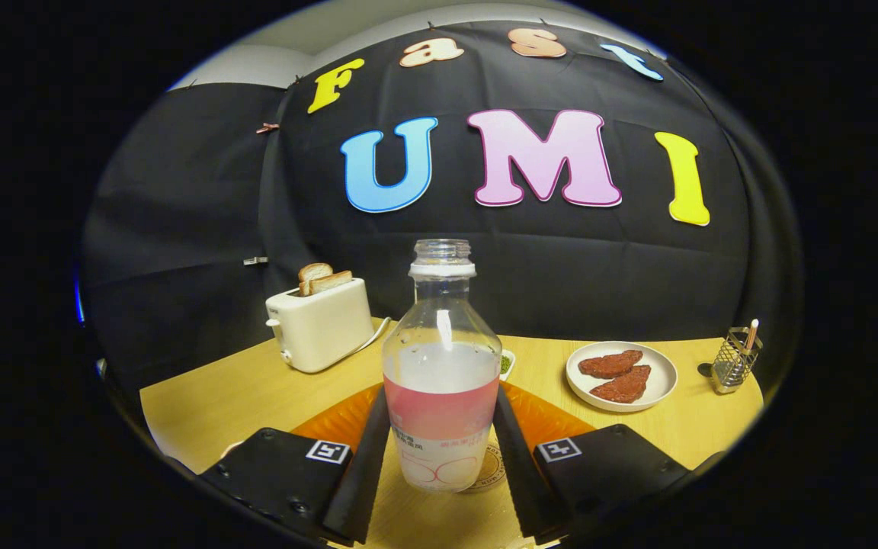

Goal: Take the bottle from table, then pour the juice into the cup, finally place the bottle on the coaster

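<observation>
A clear, uncapped bottle (441, 366) stands upright between my fingers. It holds pale juice up to about mid-height and wears a pink and white label. My gripper (441, 400) is shut on the bottle, one finger pressing each side of the label. A round coaster (491, 467) peeks out from under the bottle's base on the right. I cannot tell whether the base rests on it or hovers just above. An orange mat (340, 419) lies on the wooden table (210, 400) just beyond the fingers.
A white toaster (321, 324) with two bread slices stands at the back left. At the back right sit a white plate (622, 375) with two red patties and a wire holder (736, 358). A small white dish (507, 364) with something green hides behind the bottle.
</observation>
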A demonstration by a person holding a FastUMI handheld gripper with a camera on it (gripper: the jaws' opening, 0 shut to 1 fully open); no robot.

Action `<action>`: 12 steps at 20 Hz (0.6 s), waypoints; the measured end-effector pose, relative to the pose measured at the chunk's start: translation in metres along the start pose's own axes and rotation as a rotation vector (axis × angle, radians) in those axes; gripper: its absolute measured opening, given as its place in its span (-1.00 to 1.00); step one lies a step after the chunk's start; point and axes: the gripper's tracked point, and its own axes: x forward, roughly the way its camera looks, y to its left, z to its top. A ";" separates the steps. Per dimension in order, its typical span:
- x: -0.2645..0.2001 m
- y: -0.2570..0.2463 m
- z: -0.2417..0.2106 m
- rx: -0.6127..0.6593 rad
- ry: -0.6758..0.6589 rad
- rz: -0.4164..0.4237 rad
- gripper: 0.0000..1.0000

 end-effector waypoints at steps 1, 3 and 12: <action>0.005 -0.005 -0.002 0.010 -0.004 -0.009 0.48; 0.018 -0.014 -0.010 0.021 -0.008 -0.028 0.48; 0.040 -0.029 -0.037 0.016 0.006 -0.066 0.49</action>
